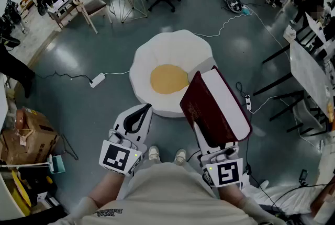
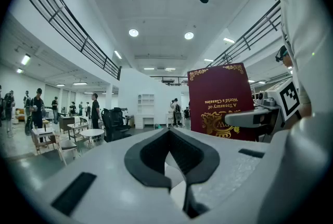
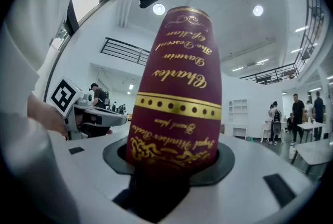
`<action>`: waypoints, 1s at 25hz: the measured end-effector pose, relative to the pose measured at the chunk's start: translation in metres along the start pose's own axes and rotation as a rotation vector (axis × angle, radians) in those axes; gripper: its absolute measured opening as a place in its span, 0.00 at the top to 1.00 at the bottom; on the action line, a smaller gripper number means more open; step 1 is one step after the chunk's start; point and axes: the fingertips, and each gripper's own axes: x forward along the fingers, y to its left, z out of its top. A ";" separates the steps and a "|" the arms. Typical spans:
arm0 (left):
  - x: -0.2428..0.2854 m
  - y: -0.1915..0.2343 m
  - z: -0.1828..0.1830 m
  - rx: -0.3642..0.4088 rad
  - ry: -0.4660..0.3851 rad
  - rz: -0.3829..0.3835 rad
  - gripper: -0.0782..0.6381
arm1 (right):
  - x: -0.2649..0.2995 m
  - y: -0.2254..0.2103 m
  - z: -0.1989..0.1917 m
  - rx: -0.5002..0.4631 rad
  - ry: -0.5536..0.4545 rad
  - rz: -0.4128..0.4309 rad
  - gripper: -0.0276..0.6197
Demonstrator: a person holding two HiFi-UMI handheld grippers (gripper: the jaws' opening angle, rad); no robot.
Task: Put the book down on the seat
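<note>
standing on a grey floor [image 1: 78, 62], with a power strip [image 1: 97, 80] lying left of the seat. straight ahead, facing a white round seat [image 1: 157, 56] with a yellow middle [image 1: 168, 78]. looks soft and domed, so probably lets a flat load slide off to the floor if set too near the rim. holding the dark red book [image 1: 209, 106] in the air over the near right edge of that seat, not yet over the middle and seemingly not touching it. clamping it only at its near end with the right gripper [image 1: 210, 141], jaws about half closed and pressing on both covers. long and likely heavy beyond the grip, so could droop, twist or slip out on the way across. could also fall open on release. keeping the left gripper [image 1: 137, 118] level just left of the book, closed on nothing, so giving no support.
</note>
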 end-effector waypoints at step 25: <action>0.015 -0.036 -0.019 -0.029 0.031 -0.003 0.88 | -0.028 -0.036 -0.031 0.062 0.046 -0.021 0.59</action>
